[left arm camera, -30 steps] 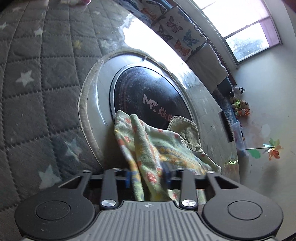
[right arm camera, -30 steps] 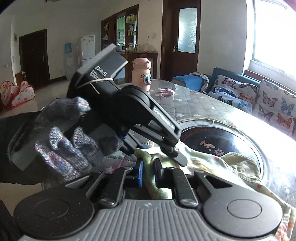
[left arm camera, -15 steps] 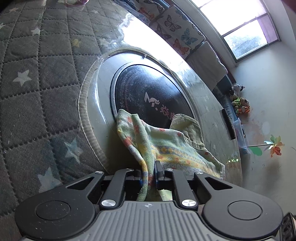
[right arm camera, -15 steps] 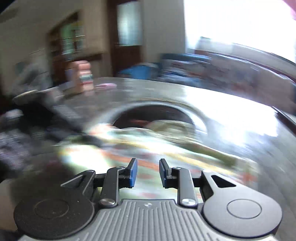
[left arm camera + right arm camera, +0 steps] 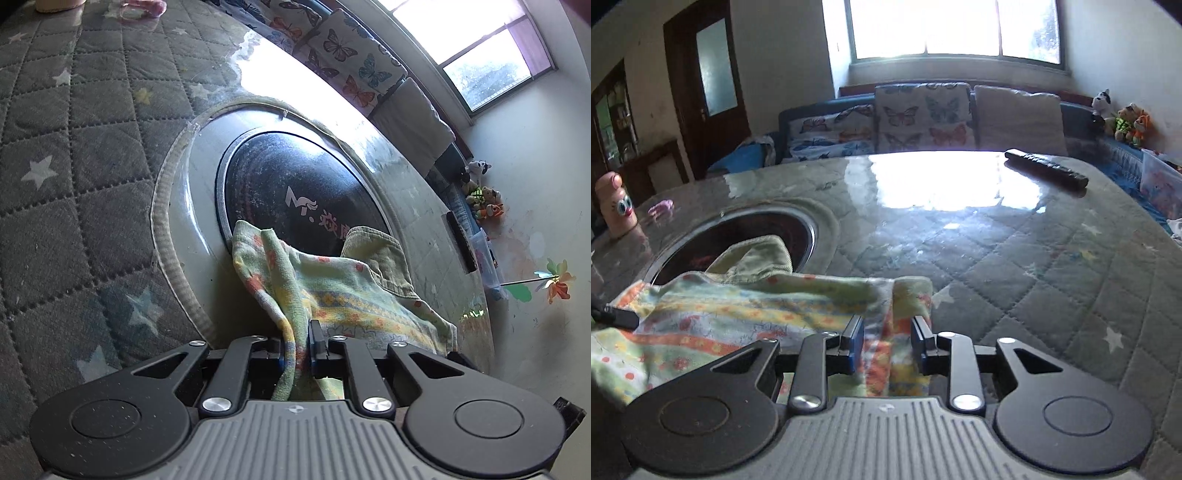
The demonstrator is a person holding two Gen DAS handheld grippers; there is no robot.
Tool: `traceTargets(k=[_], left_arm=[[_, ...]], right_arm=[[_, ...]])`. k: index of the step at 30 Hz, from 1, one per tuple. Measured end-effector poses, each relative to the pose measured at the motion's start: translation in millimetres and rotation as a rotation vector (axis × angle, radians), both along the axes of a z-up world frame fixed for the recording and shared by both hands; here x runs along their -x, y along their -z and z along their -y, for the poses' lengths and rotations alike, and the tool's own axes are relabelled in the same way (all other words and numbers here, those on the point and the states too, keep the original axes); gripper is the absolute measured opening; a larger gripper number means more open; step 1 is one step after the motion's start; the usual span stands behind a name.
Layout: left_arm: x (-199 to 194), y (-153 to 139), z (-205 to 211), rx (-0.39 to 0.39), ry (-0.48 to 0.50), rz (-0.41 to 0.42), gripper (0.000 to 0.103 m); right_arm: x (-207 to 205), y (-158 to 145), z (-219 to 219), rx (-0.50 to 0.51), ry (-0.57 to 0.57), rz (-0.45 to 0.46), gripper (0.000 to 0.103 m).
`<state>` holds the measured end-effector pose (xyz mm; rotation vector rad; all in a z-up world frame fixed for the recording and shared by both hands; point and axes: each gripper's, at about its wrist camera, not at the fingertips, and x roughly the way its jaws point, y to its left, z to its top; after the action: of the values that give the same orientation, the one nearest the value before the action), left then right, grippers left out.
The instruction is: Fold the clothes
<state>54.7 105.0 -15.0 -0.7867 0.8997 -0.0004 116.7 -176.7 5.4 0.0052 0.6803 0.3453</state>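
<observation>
Floral green cloth point(image 5: 332, 288), crumpled, is draped across black round inset point(image 5: 295, 192) of quilted star table cover point(image 5: 74, 184). Left gripper point(image 5: 297, 345) is clamped on it; right gripper point(image 5: 888, 341) is parted around a fold. Butterfly cushions point(image 5: 923, 118) are seen under window point(image 5: 953, 29).

Garment point(image 5: 746, 314) lies on the table point(image 5: 1015, 258), partly over the round cooktop point(image 5: 746, 236) at 10 o'clock; remote point(image 5: 1046, 170) at 1 o'clock — bottle point(image 5: 617, 206) far left; sofa point(image 5: 923, 118) behind.

A bright window point(image 5: 955, 27) is seen at 12 o'clock above a sofa point(image 5: 923, 122) lined with butterfly cushions point(image 5: 921, 120). A dark door point(image 5: 709, 85) is placed at 10 o'clock. Glare is reflected off the quilted table cover point(image 5: 1052, 258).
</observation>
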Motion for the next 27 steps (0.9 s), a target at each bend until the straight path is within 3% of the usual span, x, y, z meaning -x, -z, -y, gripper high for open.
traceTargets(k=[3,8,10,15,22,27], left_arm=[[-0.6,-0.9,1.2,-0.015,0.006,0.002,0.013],[-2.6,-1.5,2.3,-0.035,0.014,0.006,0.013],[-3.3,-2.3,3.1,-0.048,0.016,0.007,0.013],[-4.1,-9.5,7.9,-0.091,0.035,0.026,0.011],[-18.1,-43.9,27.0,-0.155,0.107,0.114,0.010],[-51.0,-66.5,70.1,-0.186,0.209,0.176,0.009]], right_arm=[[-10.1,1.7,3.2,-0.018,0.033,-0.011,0.037],[-20.2,10.0,7.9,-0.126,0.028,-0.075,0.038],[-18.0,11.1,2.0,-0.109,0.026,-0.066,0.038],[-13.0,9.2,-5.0,-0.090,0.023,-0.047,0.007],[4.7,-15.3,9.3,-0.109,0.053,0.038,0.003],[13.0,-39.5,40.7,-0.076,0.132,0.115,0.003]])
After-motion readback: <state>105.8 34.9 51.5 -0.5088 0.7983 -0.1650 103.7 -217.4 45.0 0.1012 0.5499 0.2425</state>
